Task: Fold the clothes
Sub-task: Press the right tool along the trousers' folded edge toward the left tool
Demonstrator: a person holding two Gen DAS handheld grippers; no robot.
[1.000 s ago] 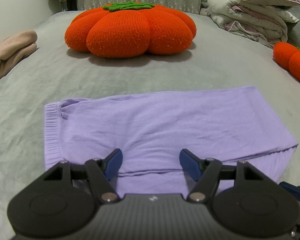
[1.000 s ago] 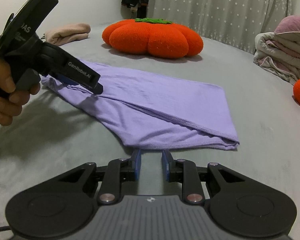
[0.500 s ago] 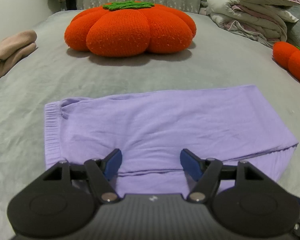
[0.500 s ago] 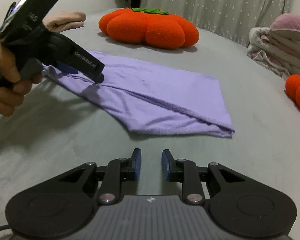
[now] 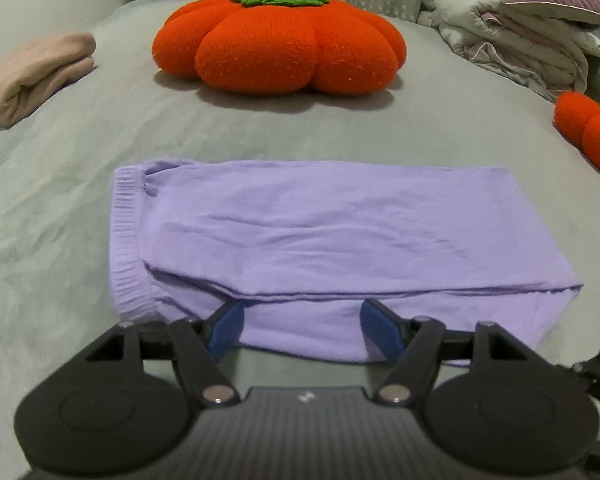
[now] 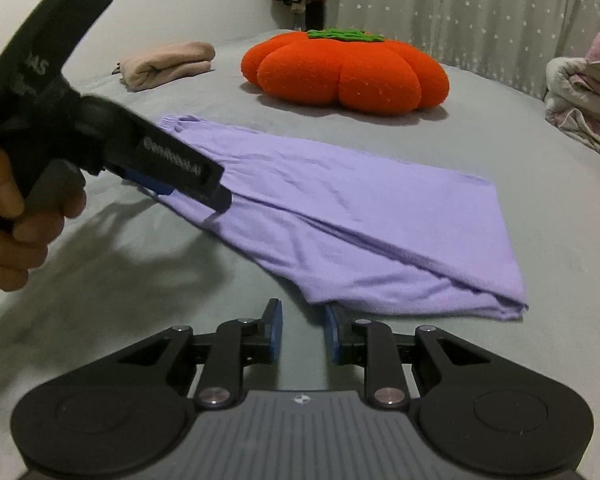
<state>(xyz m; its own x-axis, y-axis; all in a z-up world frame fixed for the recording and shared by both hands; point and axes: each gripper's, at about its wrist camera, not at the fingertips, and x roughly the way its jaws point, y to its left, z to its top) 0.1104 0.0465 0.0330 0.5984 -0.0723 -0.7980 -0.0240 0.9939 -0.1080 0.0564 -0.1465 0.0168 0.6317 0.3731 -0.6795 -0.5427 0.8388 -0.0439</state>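
Grey, slightly fuzzy bed cover (image 5: 100, 140) fills pretty much the whole scene, soft and a bit rumpled.

Left gripper (image 5: 302, 322) sits with its blue pads spread wide, nothing pinched between them, hovering right over the near edge of the purple garment (image 5: 320, 232). In the right wrist view you can see the person's hand (image 6: 16, 232) wrapped round its black handle, nose angled down at the cloth. Right gripper (image 6: 302, 334) has its pads only a small gap apart and nothing in there either; it's parked just off the garment's near corner, with the right pad about at the hem.

The garment is a thin, stretchy-looking knit, folded flat into a rough rectangle with a layered seam along the near side. Ribbed waistband is at the left end in the left wrist view, so the long axis runs left to right across the bed.

Further out: a big orange knitted pumpkin cushion (image 5: 280, 40) with a green top, well behind the garment. A rolled beige cloth (image 5: 36, 72) is off to the far left, a heap of pale bedding (image 5: 520, 40) on the far right, and another orange cushion (image 5: 592, 136) at the right edge. Star-dotted curtain (image 6: 480, 20) at the back.
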